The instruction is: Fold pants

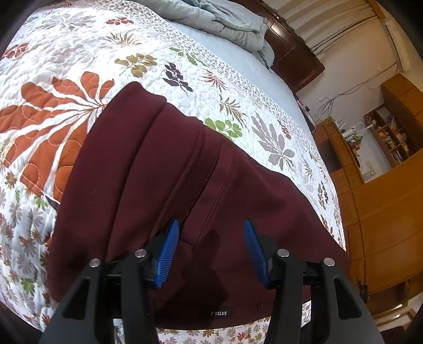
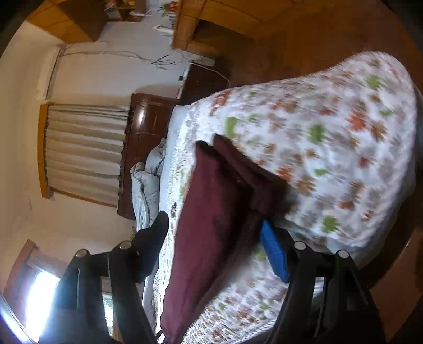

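Observation:
Dark maroon pants lie folded on a floral quilt on the bed. My left gripper hovers just above the waistband end, its blue fingers wide apart and holding nothing. A small black label reading FUSHI sits at the near hem. In the right wrist view the pants appear as a long folded strip, blurred by motion. My right gripper is open around the folded strip, with one blue pad on the right and the black left finger off the fabric's left edge.
The floral quilt covers the bed. A crumpled grey-blue duvet lies by the dark wooden headboard. Wooden cabinets and shelves stand past the bed's right edge. A curtained window is behind the headboard.

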Demonstrator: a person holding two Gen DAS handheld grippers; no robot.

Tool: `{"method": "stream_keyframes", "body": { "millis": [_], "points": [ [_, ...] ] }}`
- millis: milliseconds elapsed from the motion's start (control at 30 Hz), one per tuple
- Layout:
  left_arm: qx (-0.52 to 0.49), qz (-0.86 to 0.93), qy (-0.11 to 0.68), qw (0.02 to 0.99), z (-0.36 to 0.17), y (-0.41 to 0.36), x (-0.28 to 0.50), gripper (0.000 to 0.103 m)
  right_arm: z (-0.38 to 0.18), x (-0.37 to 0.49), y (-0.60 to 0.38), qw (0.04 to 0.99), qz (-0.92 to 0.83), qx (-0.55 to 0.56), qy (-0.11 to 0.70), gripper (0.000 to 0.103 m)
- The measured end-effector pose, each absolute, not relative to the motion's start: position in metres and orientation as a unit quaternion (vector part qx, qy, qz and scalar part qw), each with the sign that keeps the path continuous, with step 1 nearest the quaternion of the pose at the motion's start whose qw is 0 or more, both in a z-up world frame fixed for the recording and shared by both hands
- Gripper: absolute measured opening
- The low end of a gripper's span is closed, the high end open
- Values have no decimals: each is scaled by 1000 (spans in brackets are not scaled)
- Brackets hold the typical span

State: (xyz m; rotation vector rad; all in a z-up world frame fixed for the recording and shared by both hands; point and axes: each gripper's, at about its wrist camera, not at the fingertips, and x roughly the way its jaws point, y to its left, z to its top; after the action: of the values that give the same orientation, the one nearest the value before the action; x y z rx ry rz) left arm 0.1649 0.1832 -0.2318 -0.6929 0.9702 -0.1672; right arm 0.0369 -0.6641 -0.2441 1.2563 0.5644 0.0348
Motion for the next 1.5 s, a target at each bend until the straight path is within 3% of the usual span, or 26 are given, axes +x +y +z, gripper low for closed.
{"method": "stream_keyframes", "body": {
  "millis": [633,800,1033,1500],
  "points": [
    [-326,-77,453,826,-233,184,164,53,-250,97,-639,782,18,570,250,67],
    [-327,-77,451,827,-232,184,164,53,-255,94,-639,783,0,563,263,55],
    [-334,-79,448,826,-232,186,162,53,-267,85,-646,773,-16,569,281,21],
    [-353,-88,442,820,-234,192,159,53,-229,87,-631,807,-45,509,296,17]
  ]
}}
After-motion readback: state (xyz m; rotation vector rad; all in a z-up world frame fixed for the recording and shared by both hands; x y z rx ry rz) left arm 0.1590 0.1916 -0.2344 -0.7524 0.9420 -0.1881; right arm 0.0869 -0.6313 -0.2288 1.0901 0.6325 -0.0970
